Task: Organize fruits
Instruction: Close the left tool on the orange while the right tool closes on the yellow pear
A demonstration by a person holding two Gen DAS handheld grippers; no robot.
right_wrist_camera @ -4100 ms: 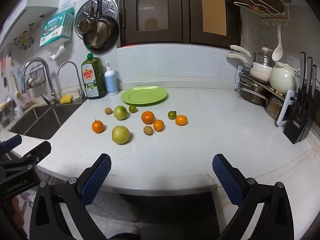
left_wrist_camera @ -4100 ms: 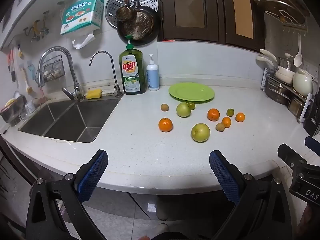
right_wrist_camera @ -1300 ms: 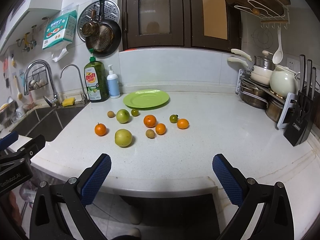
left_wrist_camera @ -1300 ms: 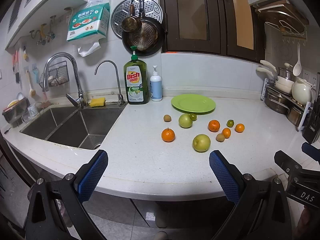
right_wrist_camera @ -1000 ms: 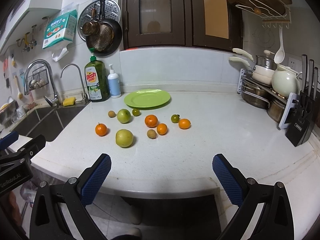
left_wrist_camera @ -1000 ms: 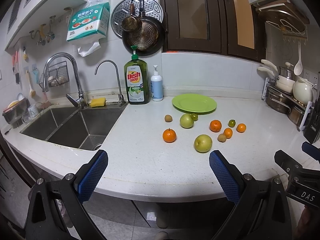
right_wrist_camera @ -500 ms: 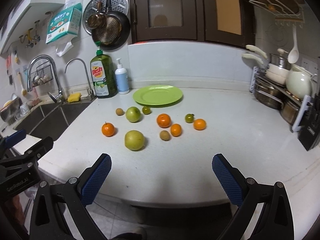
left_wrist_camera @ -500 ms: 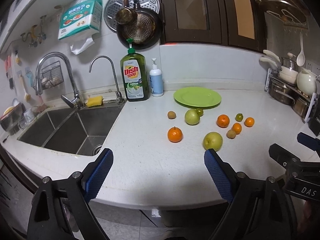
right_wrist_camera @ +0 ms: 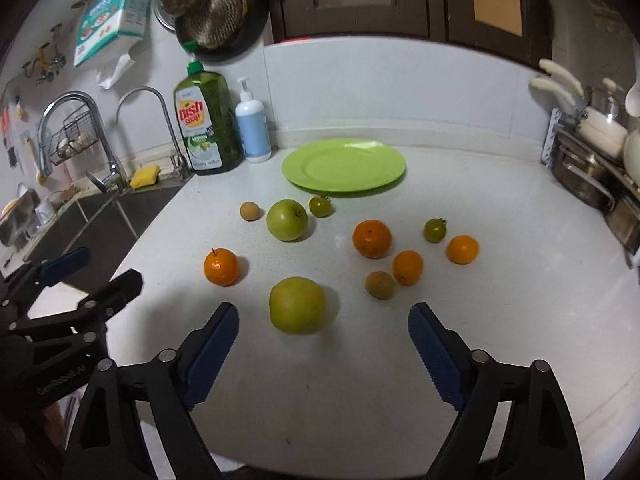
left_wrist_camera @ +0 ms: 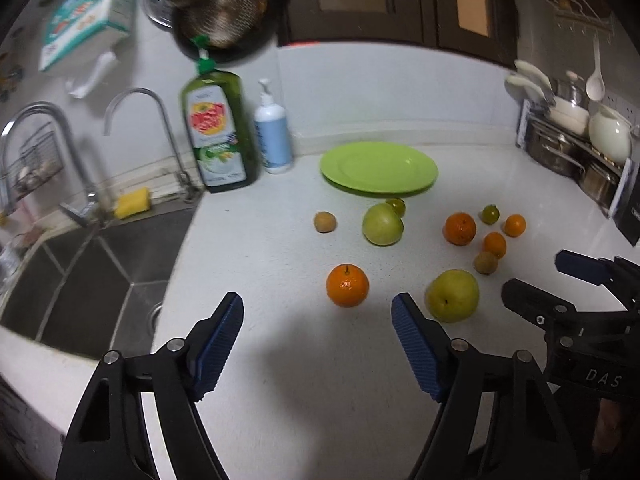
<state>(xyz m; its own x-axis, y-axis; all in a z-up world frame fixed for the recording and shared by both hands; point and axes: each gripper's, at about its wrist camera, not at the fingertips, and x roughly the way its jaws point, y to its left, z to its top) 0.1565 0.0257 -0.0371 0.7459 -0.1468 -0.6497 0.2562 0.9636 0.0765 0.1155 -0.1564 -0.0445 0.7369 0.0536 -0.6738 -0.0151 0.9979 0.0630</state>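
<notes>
Several fruits lie loose on the white counter before an empty green plate. Nearest are an orange and a yellow-green pear. Behind them lie a green apple, more oranges, small brown fruits and small green fruits. My left gripper is open and empty, just short of the orange. My right gripper is open and empty, just short of the pear.
A sink with taps lies to the left. A green dish soap bottle and a white pump bottle stand at the back wall. A rack of pots stands at the right. A pan hangs above.
Both grippers have moved forward over the counter toward the fruit, which now looks much closer. Both stay open. No fruit has moved.
</notes>
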